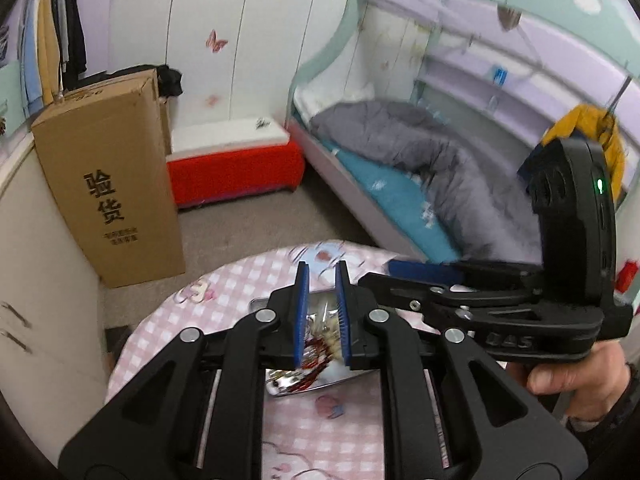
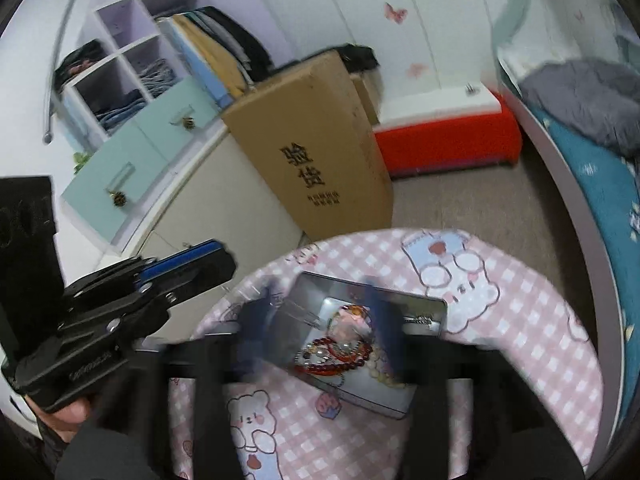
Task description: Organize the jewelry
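Mostly pink checked tablecloth (image 2: 520, 320), cardboard box (image 2: 316, 160), bed (image 1: 384, 184), red bench (image 1: 236, 168)

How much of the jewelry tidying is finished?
Looks done: the red bead bracelet and pearl strand lie inside the open metal tin. In hand: nothing; the left tool hovers open above it. Left: probably closing the tin.

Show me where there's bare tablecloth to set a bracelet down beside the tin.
Bare cloth lies past the tin, toward the table's far edge by the bear print, and on the near side under the right gripper. The tin itself is crowded with beads; the left gripper hangs over it.
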Motion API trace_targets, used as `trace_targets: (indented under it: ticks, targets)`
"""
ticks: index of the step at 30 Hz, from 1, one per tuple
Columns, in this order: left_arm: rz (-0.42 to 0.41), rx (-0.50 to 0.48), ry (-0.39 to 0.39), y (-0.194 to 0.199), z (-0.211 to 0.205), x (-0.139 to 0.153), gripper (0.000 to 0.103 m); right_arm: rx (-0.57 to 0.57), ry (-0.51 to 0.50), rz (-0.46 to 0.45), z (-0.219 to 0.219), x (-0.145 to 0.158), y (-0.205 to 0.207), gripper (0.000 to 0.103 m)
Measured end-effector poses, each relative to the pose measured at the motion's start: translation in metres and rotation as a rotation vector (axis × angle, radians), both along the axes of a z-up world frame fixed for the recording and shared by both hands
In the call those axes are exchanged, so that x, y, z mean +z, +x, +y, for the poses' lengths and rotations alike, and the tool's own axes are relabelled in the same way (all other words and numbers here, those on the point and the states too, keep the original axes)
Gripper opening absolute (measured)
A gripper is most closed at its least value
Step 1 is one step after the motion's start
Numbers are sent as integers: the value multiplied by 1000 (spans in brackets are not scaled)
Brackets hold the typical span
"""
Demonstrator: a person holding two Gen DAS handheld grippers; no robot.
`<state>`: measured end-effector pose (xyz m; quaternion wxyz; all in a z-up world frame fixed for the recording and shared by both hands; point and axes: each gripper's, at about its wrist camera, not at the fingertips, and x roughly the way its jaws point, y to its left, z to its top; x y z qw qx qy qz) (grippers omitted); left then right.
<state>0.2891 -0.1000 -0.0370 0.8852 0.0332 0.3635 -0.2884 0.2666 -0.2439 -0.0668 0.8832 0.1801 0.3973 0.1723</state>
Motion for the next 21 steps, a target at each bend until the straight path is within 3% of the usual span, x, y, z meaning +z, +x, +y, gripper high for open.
trace_targets:
  ticks: [1,2,4,5,7,13,21]
  targets:
    - [-3,20,28,1,1,-2,35,-20,6,1,-4,-2,-1,85]
    - [-6,71,69,5,4,-4,62,-42,21,1,-10,-5,-2,91]
    - [-21,141,74,8,16,-3,89,-75,44,4,-19,-8,-5,95]
    - [-37,155,40,5,24,-1,94,-92,43,6,-23,-8,-7,95]
    - [-55,176,11,0,34,3,94,-116,36,1,-26,-7,-14,95]
    - [-129,241,67,-32,45,16,94,-161,8,-23,-26,10,-32,95]
    - [-276,327,107,-103,59,51,96,-189,-81,-138,-8,59,-81,95]
